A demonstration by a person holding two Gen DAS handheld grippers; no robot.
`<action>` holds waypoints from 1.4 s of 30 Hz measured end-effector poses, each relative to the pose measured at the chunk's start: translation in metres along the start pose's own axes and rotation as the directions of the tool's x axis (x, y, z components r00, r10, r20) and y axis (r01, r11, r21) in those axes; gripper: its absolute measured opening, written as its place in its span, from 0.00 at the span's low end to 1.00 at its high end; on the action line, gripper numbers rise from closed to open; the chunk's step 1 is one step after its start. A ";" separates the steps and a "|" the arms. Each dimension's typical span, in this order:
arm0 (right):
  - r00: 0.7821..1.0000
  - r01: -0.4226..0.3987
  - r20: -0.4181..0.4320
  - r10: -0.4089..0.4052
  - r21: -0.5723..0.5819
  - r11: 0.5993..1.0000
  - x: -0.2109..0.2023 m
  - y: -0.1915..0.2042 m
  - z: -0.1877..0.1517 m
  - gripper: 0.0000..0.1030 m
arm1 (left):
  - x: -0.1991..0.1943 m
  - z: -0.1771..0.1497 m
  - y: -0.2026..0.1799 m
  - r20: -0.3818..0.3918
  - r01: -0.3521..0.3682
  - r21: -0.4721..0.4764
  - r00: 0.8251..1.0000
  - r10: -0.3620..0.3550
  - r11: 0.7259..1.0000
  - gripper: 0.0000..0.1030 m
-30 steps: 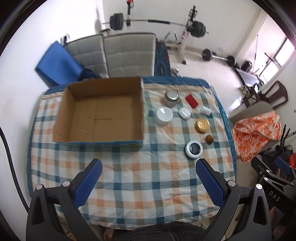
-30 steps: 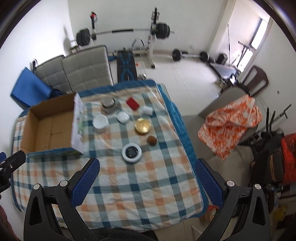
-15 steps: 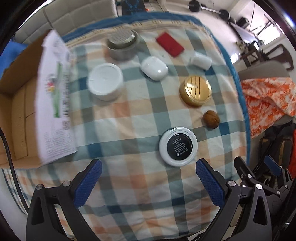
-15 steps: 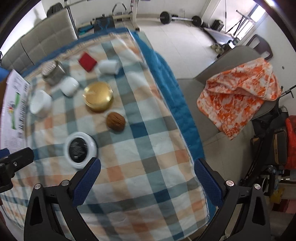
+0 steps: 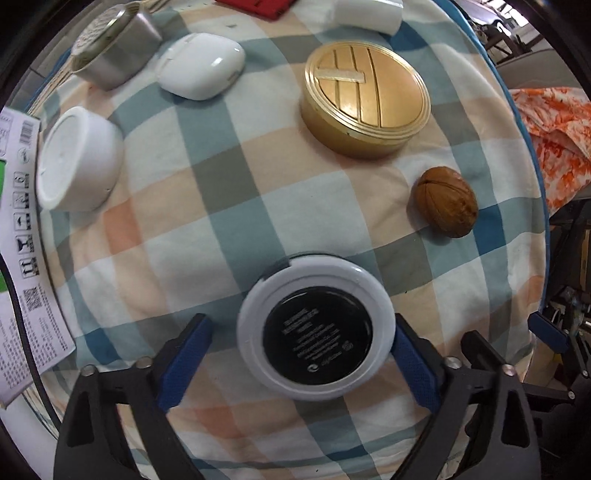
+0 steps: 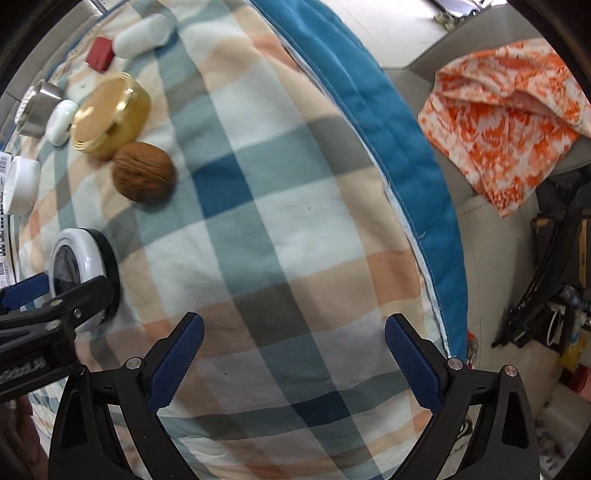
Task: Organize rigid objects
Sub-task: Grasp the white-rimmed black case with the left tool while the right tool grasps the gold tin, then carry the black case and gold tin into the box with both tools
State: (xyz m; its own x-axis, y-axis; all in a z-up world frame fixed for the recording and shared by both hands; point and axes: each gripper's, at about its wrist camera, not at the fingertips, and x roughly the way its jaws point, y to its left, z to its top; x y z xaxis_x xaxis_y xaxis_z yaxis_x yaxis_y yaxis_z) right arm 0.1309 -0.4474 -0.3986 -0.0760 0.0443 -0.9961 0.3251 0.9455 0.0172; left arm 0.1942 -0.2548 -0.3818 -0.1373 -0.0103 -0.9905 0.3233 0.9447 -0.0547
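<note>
My left gripper (image 5: 301,354) is open, its blue pads on either side of a round white container with a black lid (image 5: 314,328) on the checked cloth; the right pad is at its rim. Beyond lie a walnut (image 5: 446,201), a gold round tin (image 5: 365,98), a white earbud case (image 5: 201,66), a white jar (image 5: 77,158), a steel tin (image 5: 112,48), a red block (image 5: 258,6) and a white cylinder (image 5: 365,13). My right gripper (image 6: 293,354) is open and empty above the cloth, right of the container (image 6: 79,266) and the walnut (image 6: 143,177).
The cardboard box's printed side (image 5: 26,258) stands at the left edge. The blue table edge (image 6: 388,122) runs along the right, with an orange patterned cloth (image 6: 506,107) on a chair beyond it.
Both grippers have dropped close to the table. The left one now straddles the black-lidded container. The right one has moved down near the table's right side.
</note>
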 end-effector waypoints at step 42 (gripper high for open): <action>0.998 -0.009 -0.061 -0.003 -0.203 0.979 -0.001 0.143 0.129 0.68 | 0.006 0.049 0.101 0.051 -0.041 -0.240 0.997 0.055 0.970 0.71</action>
State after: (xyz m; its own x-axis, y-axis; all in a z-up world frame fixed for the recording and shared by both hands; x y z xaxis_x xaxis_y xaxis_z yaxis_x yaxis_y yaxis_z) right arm 0.2987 -0.3536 -0.4060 -0.1348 0.0609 -0.9890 0.1279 0.9908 0.0436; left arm 0.2722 -0.1760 -0.3994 -0.0712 0.0251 -0.9971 0.0947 0.9953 0.0183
